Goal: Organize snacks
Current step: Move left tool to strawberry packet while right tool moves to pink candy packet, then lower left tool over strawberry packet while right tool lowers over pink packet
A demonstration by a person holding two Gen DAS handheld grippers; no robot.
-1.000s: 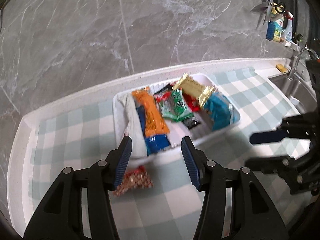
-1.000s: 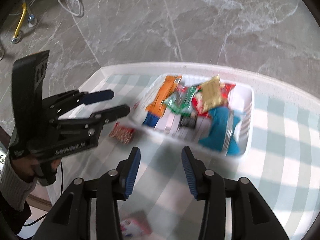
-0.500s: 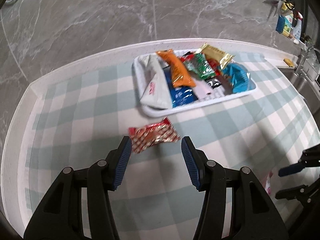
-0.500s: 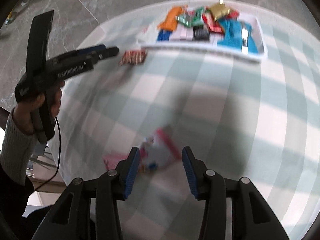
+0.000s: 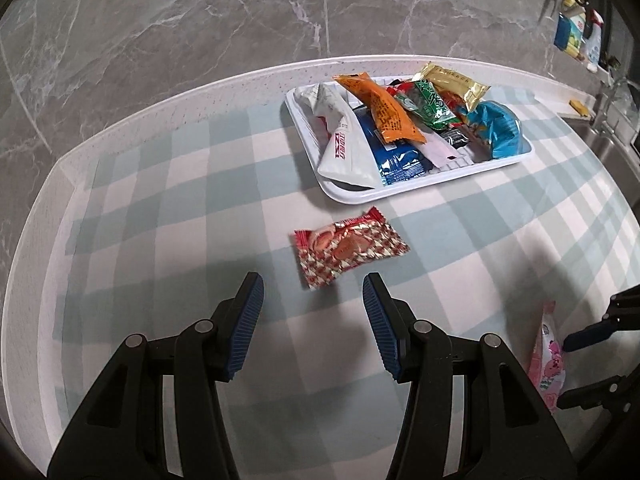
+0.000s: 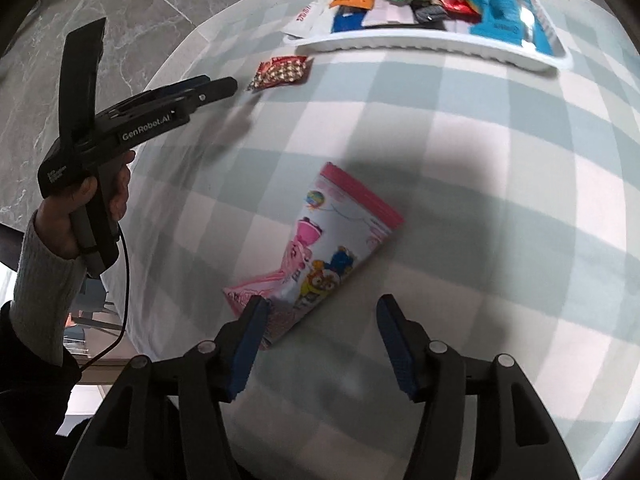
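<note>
A white tray (image 5: 352,194) holds several snack packets, among them an orange one (image 5: 380,108) and a blue one (image 5: 500,132); the tray also shows in the right wrist view (image 6: 400,42). A red checked snack packet (image 5: 348,246) lies on the cloth just in front of my open, empty left gripper (image 5: 312,292). It also shows in the right wrist view (image 6: 282,72), near the left gripper's tips (image 6: 224,86). A pink cartoon snack bag (image 6: 316,252) lies just ahead of my open, empty right gripper (image 6: 320,316), its lower end by the left finger. The bag also shows in the left wrist view (image 5: 546,360).
A green-and-white checked cloth (image 5: 180,208) covers the white counter against a grey marble wall (image 5: 200,20). A sink with a tap (image 5: 608,108) and bottles on a shelf (image 5: 576,36) are at the far right. The counter's front edge (image 6: 120,312) is at the left.
Both grippers pulled back from the tray. The left one now hovers behind the red checked packet; the right one has come down close over the pink cartoon bag. Both stay open.
</note>
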